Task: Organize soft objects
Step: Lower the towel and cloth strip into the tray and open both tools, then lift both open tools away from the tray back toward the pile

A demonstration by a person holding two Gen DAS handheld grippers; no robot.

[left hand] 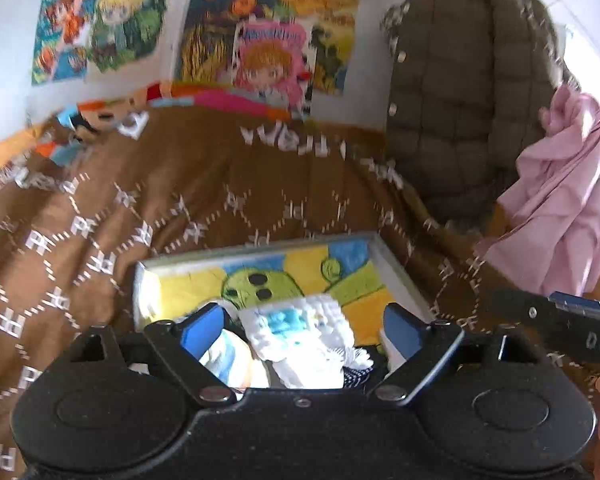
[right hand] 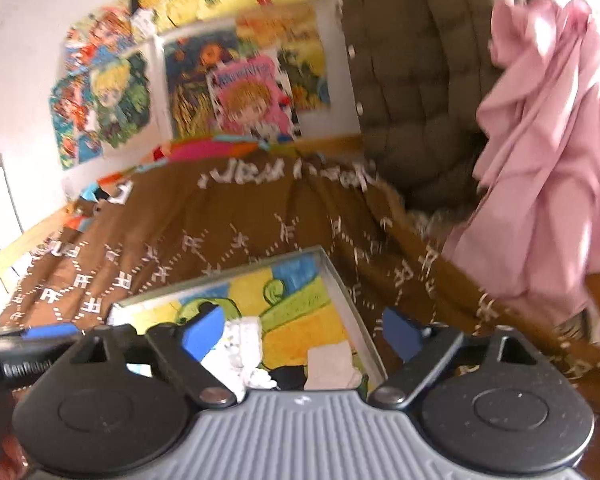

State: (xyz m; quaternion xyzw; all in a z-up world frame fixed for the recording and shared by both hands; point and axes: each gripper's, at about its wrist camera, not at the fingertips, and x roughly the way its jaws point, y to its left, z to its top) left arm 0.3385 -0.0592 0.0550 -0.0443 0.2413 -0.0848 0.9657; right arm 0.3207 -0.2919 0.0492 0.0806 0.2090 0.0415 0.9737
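While gripper (left hand: pixel 302 326) gapes (left), cloth (left hand: pixel 300 332) below

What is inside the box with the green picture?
In the box: a white cloth, a dark garment, a pale cloth. The grippers hide its near end.

The near end of the box (left hand: pixel 400 268) is hidden behind the left gripper (left hand: pixel 304 328), so the folded cloths (left hand: pixel 300 340) show only in part. The wall posters (right hand: pixel 244 92) are too blurred to read, and the pink garment (right hand: pixel 548 160) runs off the frame's edge.
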